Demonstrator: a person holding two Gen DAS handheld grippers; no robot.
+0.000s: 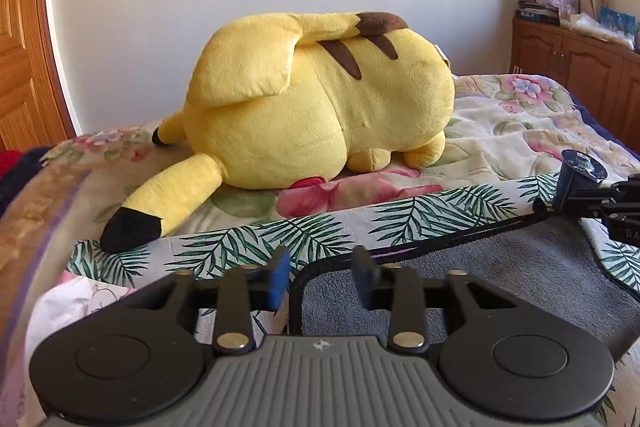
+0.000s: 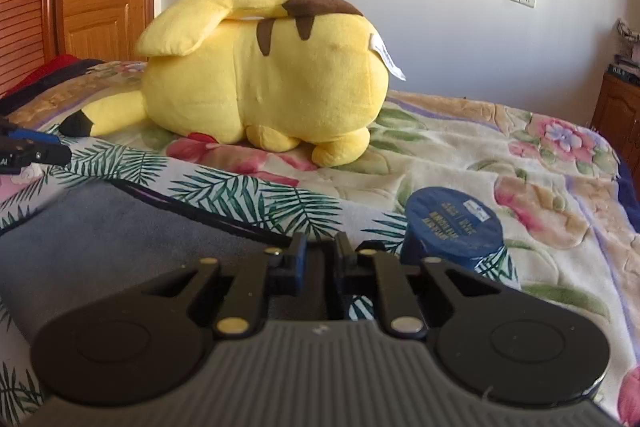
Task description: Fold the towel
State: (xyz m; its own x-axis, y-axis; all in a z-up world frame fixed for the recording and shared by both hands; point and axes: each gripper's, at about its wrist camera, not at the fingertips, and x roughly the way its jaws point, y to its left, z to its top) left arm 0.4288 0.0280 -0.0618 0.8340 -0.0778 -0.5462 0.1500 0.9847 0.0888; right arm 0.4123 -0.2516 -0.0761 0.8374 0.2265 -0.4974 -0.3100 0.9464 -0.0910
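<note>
Bed: we work on a floral blanket (image 2: 460, 147) that covers the whole surface; it runs far to the right of us, so that side gives us the most room to swing.

Plush: a big yellow Pikachu toy (image 1: 320, 95) lies behind the towel's far edge, close to it; we judge it the main limit on any forward sweep.

Towel: the towel (image 1: 500, 267) lies in front of us on the blanket, grey fleecy side up, with a palm-leaf printed band (image 1: 320, 231) showing along its far side and a dark piped hem between the two. It looks already turned over once, so we judge we are at a middle fold.

Edges: the hem curves round a corner just by our left fingers; the right end of the towel sits under our right tool.

Cup: a dark blue lidded cup (image 2: 454, 227) stands just beside the right gripper, on the leaf print; we must not knock it.

Left gripper: our left gripper (image 1: 322, 277) has its jaws set moderately apart, astride the corner of the hem, holding nothing yet.

Right gripper: our right gripper (image 2: 320, 259) has its jaws nearly together; whether cloth is pinched between them, we cannot tell.

Next move: we judge that the left jaws must close on the corner, then both ends lift and carry together.
</note>
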